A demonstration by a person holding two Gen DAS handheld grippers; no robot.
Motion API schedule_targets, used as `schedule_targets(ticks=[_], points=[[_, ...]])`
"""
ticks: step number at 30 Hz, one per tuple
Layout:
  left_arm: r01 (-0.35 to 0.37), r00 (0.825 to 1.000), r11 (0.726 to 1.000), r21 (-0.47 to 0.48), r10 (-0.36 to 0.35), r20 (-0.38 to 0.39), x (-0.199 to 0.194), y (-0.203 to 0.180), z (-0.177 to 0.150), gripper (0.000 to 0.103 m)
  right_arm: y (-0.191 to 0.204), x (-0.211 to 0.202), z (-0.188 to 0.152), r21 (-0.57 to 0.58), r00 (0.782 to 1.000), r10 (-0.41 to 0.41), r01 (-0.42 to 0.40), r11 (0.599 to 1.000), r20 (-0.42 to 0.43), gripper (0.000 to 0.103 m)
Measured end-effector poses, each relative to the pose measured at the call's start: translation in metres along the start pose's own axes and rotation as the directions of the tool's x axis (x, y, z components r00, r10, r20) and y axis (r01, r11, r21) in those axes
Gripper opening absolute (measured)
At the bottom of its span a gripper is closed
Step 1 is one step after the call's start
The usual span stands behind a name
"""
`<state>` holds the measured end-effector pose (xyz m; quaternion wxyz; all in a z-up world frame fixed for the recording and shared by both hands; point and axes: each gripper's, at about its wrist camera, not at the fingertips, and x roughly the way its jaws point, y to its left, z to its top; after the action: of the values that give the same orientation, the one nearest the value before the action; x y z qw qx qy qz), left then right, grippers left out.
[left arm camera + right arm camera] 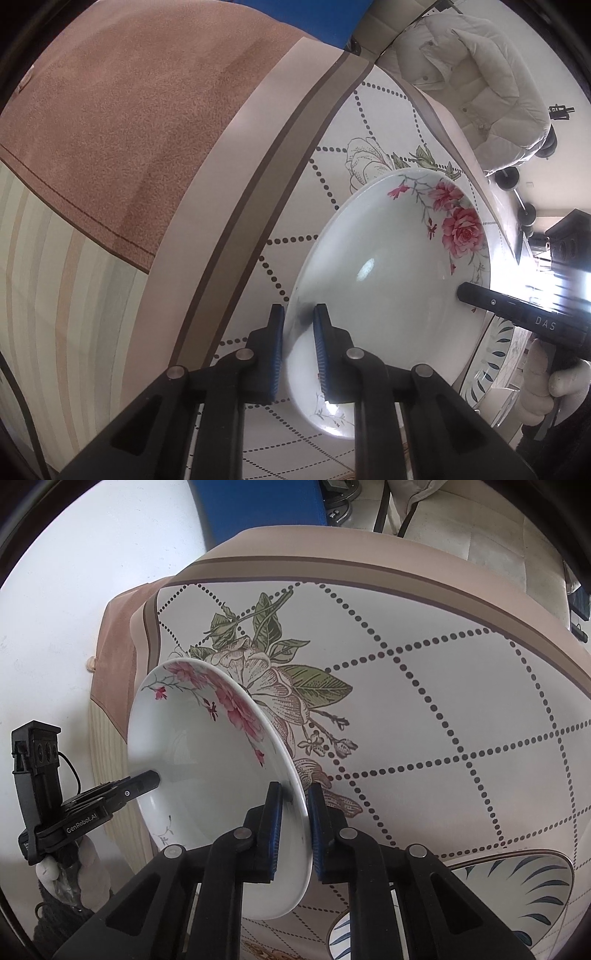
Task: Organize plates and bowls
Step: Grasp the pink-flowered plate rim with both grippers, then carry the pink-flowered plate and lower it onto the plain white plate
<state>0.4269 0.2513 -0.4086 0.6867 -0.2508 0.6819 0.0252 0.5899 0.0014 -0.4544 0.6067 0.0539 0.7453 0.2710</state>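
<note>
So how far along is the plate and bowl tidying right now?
Nothing looks stacked yet. In hand: both grippers, left and right, clamp opposite rims of the rose-patterned plate. Left: placing it, then the blue-leaf dishes waiting on the tablecloth.

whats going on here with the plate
A person is gripping one rose-patterned plate with two handheld tongs. The left tongs and the right tongs are each shut on opposite edges of its rim, over the floral tablecloth. A blue-leaf patterned dish sits nearby on the table.
</note>
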Motion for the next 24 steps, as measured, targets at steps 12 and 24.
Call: schedule_targets(ticks=[12,24], points=[[-0.038,0.999,0.996,0.075,0.039,-0.007,-0.003,0.004,-0.003,0.015,-0.003,0.015,-0.042,0.057,0.998,0.039,-0.037,0.998,-0.045,0.014],[-0.055,0.998,0.993,0.109,0.052,0.028,-0.009,-0.002,-0.012,0.014,0.0,0.022,-0.065,0.127,0.999,0.052,-0.051,0.991,-0.01,0.015]])
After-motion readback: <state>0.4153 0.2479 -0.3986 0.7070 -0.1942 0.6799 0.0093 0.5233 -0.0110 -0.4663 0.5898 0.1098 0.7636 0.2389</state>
